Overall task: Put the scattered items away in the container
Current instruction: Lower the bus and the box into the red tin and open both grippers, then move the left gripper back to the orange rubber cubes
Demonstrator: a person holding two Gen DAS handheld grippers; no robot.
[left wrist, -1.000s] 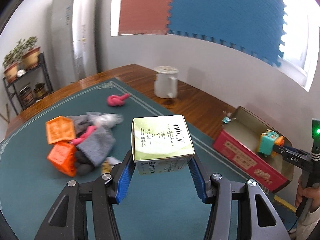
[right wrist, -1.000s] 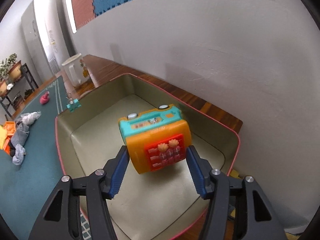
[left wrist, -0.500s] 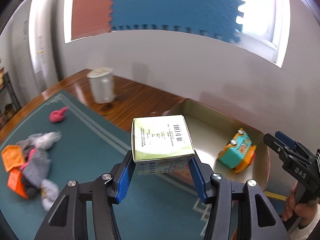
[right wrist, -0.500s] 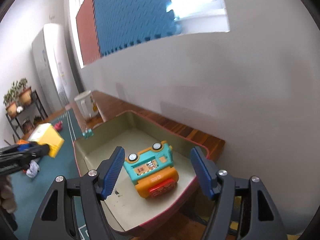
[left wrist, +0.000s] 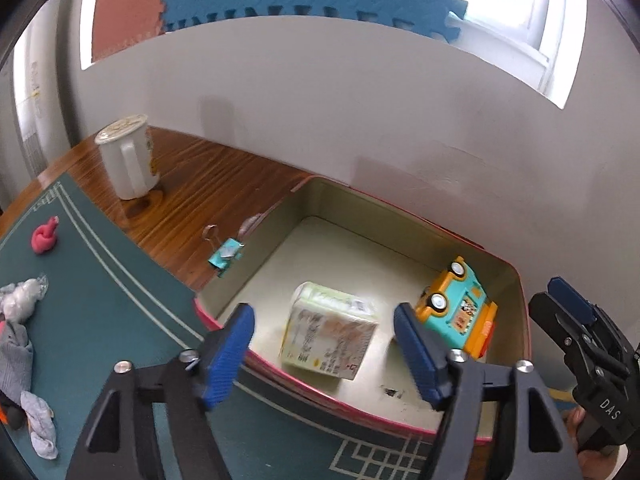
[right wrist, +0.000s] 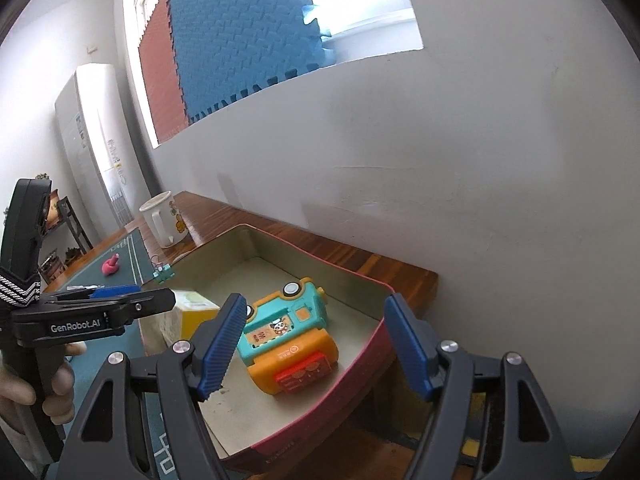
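pale green cardboard box (left wrist: 330,330) let go, now lying inside red-walled tin tray (left wrist: 360,402) beside teal-orange toy bus (left wrist: 460,312). left gripper (left wrist: 324,354) jaws just opened, nothing pinched. right gripper (right wrist: 316,344) jaws apart, empty. next: left gripper best lifted straight up, box not bumped.

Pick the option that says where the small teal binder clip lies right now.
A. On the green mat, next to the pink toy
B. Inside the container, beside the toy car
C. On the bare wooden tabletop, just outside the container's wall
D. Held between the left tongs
C: the teal binder clip lies on the wooden tabletop, just outside the container wall.
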